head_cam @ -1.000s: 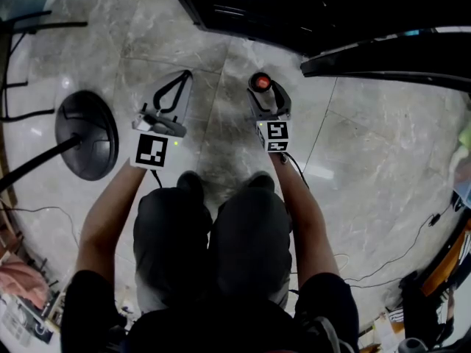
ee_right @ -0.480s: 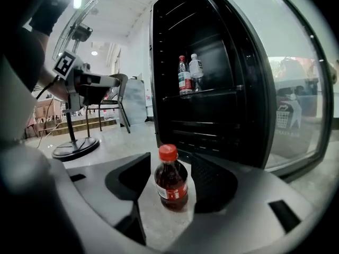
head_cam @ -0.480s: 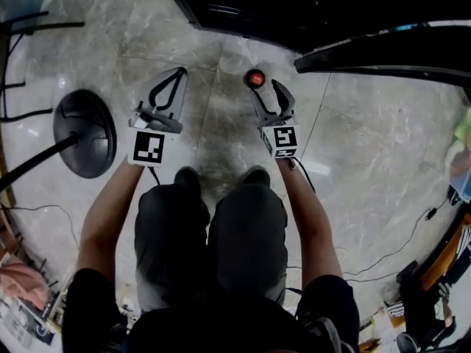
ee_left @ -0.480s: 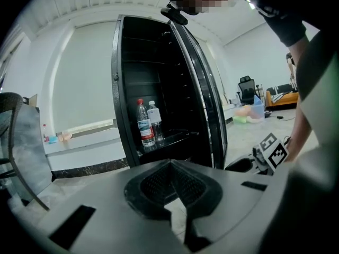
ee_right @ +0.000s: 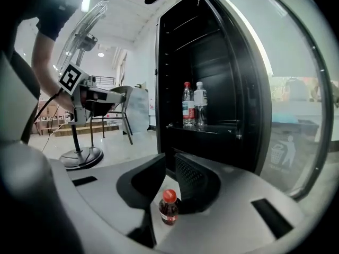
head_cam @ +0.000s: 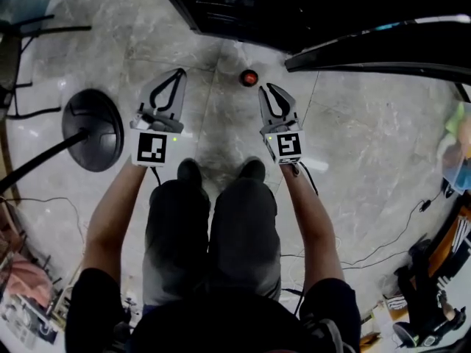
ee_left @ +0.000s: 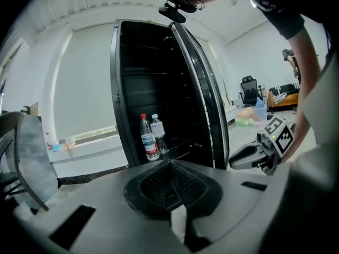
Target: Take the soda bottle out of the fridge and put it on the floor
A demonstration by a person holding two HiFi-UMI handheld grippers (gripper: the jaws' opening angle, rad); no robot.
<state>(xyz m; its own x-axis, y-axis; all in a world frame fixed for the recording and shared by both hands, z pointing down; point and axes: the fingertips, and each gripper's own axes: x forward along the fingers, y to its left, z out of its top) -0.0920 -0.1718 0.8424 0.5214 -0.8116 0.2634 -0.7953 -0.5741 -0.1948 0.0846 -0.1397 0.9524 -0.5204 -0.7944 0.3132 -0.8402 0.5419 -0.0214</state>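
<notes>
Where the glossy, grey-veined stone floor meets it, the tall black fridge stands with its curved glass door open. Off to the left sits the round, dark, dome-shaped fan base. The left gripper has its ribbed black pads pressed together, with nothing between them. The right gripper is closing, its jaws narrow and empty. Just ahead of them the small dark soda bottle, with a round red cap, stands upright on the floor.

Soda bottle, fan base on floor
</notes>
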